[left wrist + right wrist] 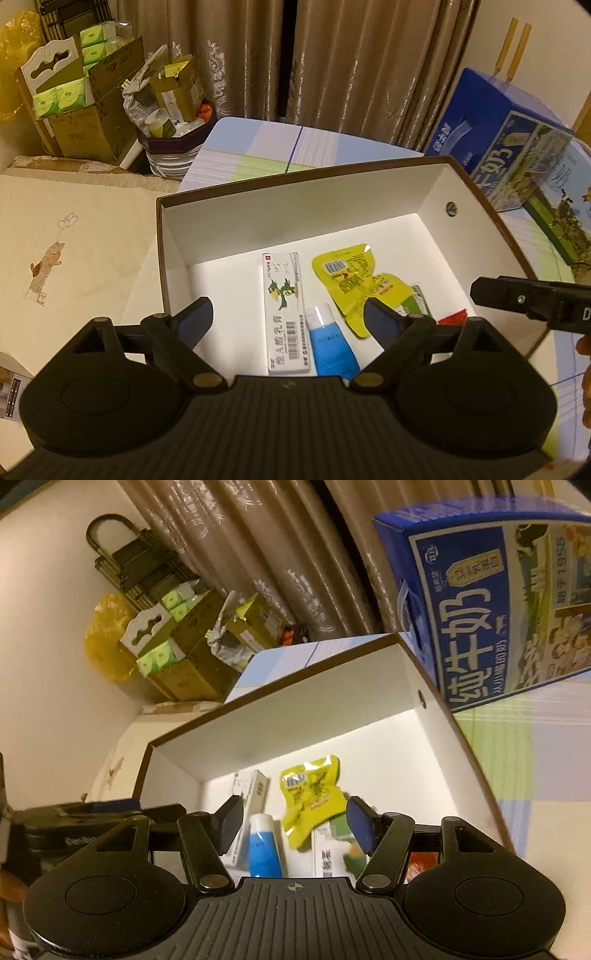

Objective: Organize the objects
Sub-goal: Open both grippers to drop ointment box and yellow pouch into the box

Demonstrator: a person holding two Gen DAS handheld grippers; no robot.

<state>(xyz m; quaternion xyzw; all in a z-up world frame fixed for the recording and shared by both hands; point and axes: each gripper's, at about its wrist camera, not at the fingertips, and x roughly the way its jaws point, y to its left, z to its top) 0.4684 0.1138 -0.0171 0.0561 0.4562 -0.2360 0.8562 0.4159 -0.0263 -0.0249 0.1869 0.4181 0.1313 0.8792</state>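
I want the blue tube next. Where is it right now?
The blue tube lies on the floor of the open box, between the long white carton on its left and the yellow packet on its right, in both wrist views.

- Brown curtains (351, 62) hang behind.
- A blue milk carton (491, 602) stands on the checked tablecloth (258, 147).
- Cardboard boxes (85, 122) with green tissue packs (48, 101) sit beside a yellow bag (103, 638).

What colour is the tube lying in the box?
Blue body with a white cap end; the tube shows best in the left wrist view, inside the box.
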